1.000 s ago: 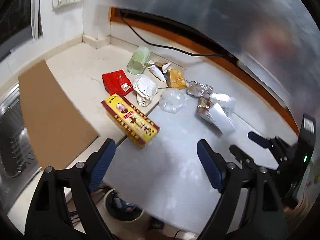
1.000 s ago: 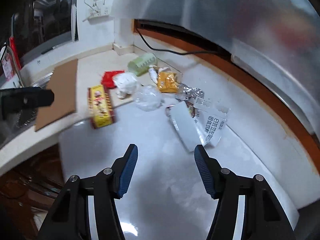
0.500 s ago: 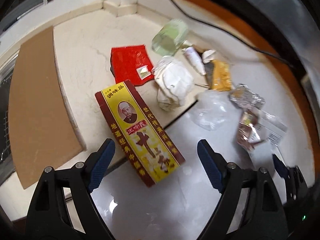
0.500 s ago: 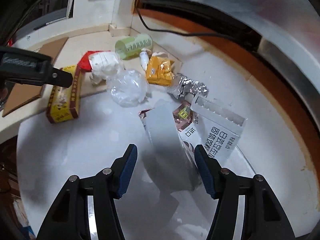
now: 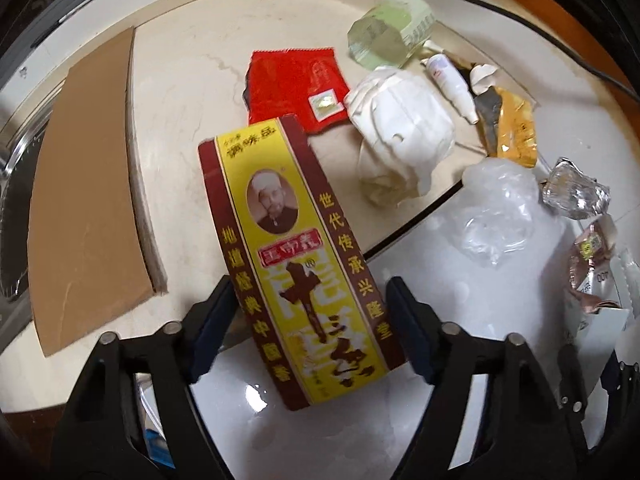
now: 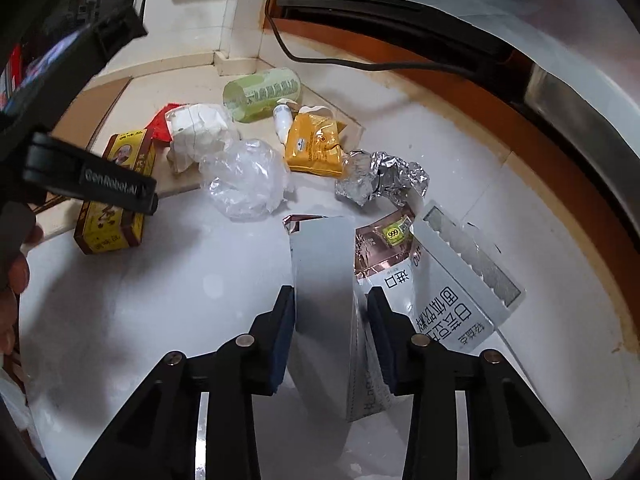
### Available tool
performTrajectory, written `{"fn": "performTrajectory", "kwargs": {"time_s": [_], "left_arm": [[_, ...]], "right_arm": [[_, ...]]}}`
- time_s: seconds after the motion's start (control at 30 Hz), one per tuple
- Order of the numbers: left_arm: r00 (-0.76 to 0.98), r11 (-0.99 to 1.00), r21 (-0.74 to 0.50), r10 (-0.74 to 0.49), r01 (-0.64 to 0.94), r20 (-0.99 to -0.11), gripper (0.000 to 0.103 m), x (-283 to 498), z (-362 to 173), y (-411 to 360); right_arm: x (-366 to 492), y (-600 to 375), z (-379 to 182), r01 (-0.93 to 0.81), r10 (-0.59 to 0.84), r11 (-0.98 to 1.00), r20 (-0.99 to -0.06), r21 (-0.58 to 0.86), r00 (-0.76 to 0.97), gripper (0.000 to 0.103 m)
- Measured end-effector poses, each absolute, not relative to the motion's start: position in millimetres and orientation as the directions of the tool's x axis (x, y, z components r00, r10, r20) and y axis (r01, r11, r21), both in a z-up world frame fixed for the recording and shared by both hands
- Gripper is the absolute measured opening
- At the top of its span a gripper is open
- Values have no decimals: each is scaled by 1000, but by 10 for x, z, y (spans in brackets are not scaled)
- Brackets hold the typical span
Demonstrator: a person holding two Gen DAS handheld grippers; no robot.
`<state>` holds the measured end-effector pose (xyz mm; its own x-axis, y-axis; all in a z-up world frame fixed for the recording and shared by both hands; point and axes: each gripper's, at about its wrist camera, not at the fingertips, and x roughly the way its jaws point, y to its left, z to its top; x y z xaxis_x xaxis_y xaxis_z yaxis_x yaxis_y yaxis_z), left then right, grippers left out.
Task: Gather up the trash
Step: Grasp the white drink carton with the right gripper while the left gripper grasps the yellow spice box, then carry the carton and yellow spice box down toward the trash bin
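The left gripper has its fingers on both sides of the yellow box, which lies half on the beige counter & half on the white table; the pads seem to touch it, but I cannot tell for sure. The right gripper pinches the grey packet lying on the table, w/ the foil ball and clear plastic bag just behind.

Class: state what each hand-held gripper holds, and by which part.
Left hand-held gripper straddles the yellow-and-maroon cardboard box's near end; right hand-held gripper straddles the grey flat packet's near end. Firm grip unclear.
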<state>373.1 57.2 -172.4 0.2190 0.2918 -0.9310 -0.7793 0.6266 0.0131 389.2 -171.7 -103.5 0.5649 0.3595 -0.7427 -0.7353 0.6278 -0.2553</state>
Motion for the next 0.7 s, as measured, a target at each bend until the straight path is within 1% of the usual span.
{"fn": "performTrajectory", "kwargs": {"time_s": [0.1, 0.13, 0.3, 0.43, 0.7], "left_arm": [[228, 629, 8, 293, -777, -928, 57, 3695, -1707, 565], [235, 630, -1, 288, -776, -928, 57, 3679, -1687, 564], [257, 647, -13, 285, -763, -923, 56, 3539, -1605, 473], [297, 679, -32, 278, -733, -913, 56, 3363, -1444, 334], [421, 755, -120, 220, -645, -880, 56, 2903, -992, 15]], "right_arm": [[3920, -1776, -994, -734, 386, 643, -736, -217, 556, 33], [3921, -1795, -974, -734, 392, 647, -735, -207, 553, 32], [3897, -1914, -854, -728, 430, 671, -726, -142, 538, 31], [3800, -2002, -728, -721, 450, 683, -710, -118, 542, 31], [3353, -2152, -390, -727, 513, 686, -681, -40, 522, 31]]}}
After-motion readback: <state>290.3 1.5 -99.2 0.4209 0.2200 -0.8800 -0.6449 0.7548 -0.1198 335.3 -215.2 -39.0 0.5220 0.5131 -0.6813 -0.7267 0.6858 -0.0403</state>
